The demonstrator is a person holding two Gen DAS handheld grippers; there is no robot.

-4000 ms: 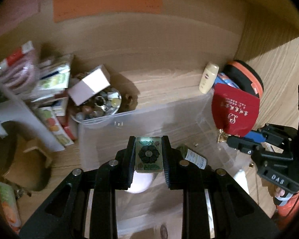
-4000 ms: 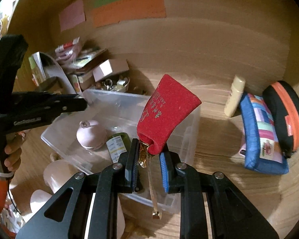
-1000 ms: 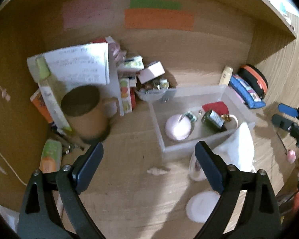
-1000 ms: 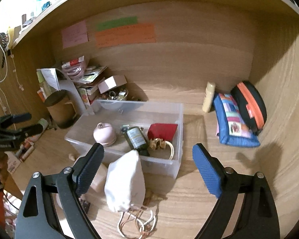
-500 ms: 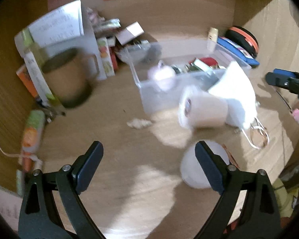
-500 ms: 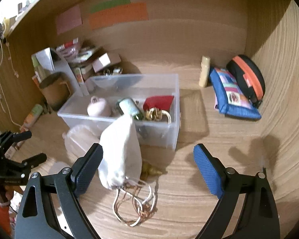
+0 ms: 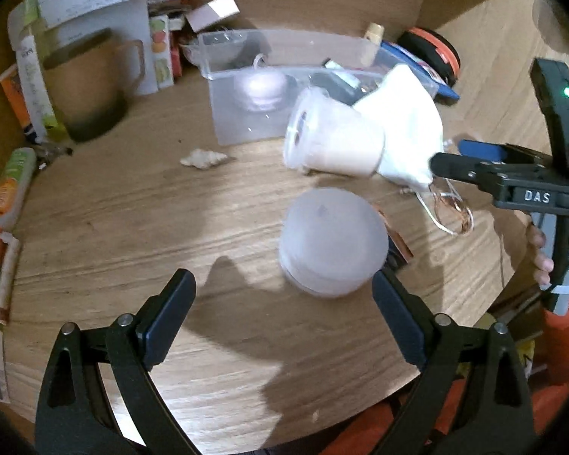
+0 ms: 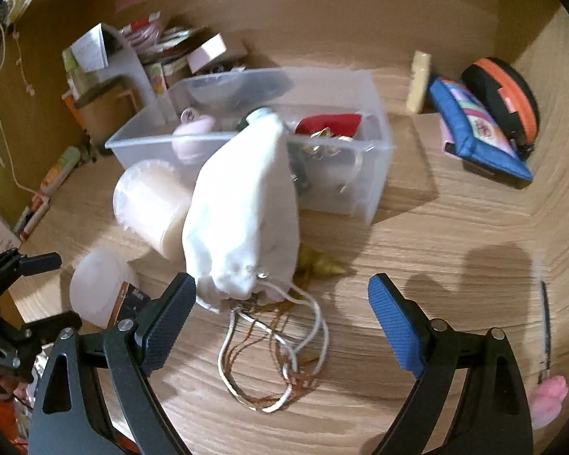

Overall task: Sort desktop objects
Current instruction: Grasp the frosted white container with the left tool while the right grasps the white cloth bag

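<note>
Currently both grippers are spread wide and hold nothing. Left gripper (image 7: 282,305) hovers over the frosted round jar (image 7: 332,240) on the desk (image 7: 132,208). Right gripper (image 8: 280,305) hangs above the white drawstring pouch (image 8: 242,216), which leans on the clear bin (image 8: 375,151) beside a tipped plastic cup (image 8: 151,203).

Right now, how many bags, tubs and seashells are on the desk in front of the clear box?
Bags: 1, the white drawstring bag
Tubs: 2, the tipped tub and the frosted tub
Seashells: 2, the white shell and the yellow shell
Total: 5
</note>
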